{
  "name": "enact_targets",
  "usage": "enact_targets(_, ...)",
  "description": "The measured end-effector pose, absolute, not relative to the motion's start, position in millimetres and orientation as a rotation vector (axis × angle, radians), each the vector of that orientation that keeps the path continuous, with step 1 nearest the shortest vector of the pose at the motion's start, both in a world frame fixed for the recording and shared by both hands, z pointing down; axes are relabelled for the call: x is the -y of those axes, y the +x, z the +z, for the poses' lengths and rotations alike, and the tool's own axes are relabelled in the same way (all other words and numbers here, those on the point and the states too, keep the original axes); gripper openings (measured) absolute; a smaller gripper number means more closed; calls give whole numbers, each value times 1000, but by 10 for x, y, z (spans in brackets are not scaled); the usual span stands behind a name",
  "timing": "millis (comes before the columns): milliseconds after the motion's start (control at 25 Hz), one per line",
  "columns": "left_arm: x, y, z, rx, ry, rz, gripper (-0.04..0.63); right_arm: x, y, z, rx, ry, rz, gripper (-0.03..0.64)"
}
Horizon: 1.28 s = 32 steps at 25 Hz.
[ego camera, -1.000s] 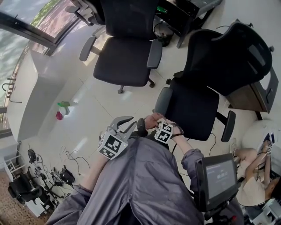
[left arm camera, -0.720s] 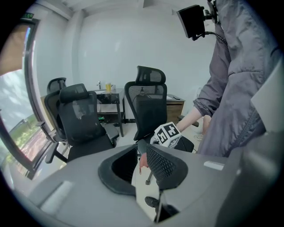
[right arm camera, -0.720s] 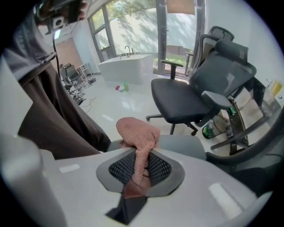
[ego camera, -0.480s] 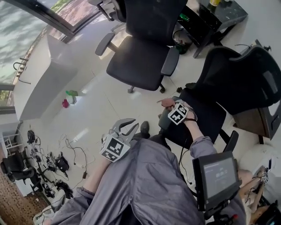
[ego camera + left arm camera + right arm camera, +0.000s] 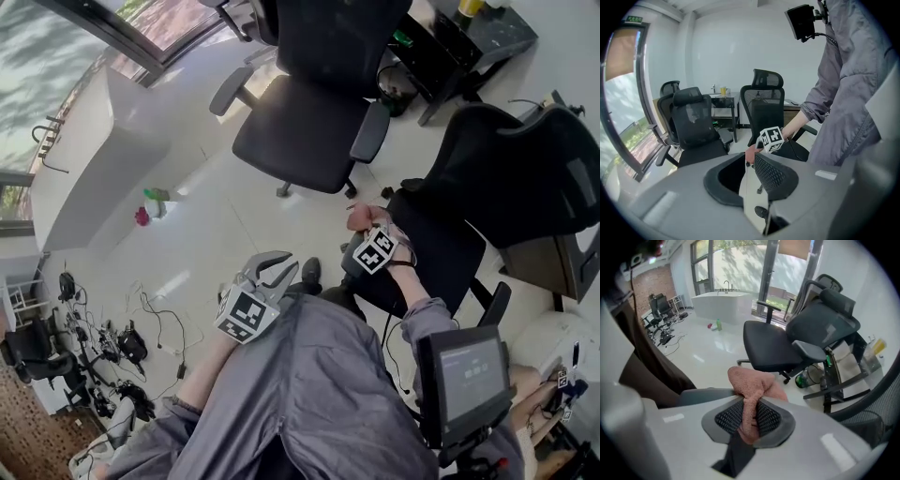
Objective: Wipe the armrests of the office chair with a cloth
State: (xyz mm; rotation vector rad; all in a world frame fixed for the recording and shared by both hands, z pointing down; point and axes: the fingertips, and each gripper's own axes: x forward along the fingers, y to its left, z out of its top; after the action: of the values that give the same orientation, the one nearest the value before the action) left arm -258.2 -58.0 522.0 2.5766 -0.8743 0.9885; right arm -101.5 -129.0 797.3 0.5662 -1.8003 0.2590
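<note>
right gripper (image 5: 750, 420) clamped on pink cloth (image 5: 751, 383), held at armrest (image 5: 698, 396) for wiping; left gripper (image 5: 749, 183) jaws apart, empty, idle.

2 claws, the left claw (image 5: 746, 173) and the right claw (image 5: 749, 406); 2 marker cubes (image 5: 246, 314), 1 on each claw; 1 pink cloth (image 5: 752, 380); 3 black office chairs in the left gripper view: the mesh-backed chair (image 5: 761, 101), the headrest chair (image 5: 693, 124), the far chair (image 5: 669, 89); 1 small screen (image 5: 464, 375); 2 small containers on the floor (image 5: 216, 234): 1 green container (image 5: 157, 196), 1 pink container (image 5: 141, 217).
</note>
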Motion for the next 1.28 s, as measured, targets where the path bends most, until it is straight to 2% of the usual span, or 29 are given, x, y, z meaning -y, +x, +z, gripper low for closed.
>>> enact_targets(320,511,-2520,5223,725,2652,990,81,-11,-1649,7979,1876,362,274,60)
enact_targets(600,449,-2425,5251,628,2709,987,81,-506,-1801,7899,1960,271,383,60)
enact_targets(1280,382,-2877,5238,872,2555,1025,81,1765,-558,8051,1717,697,255,60)
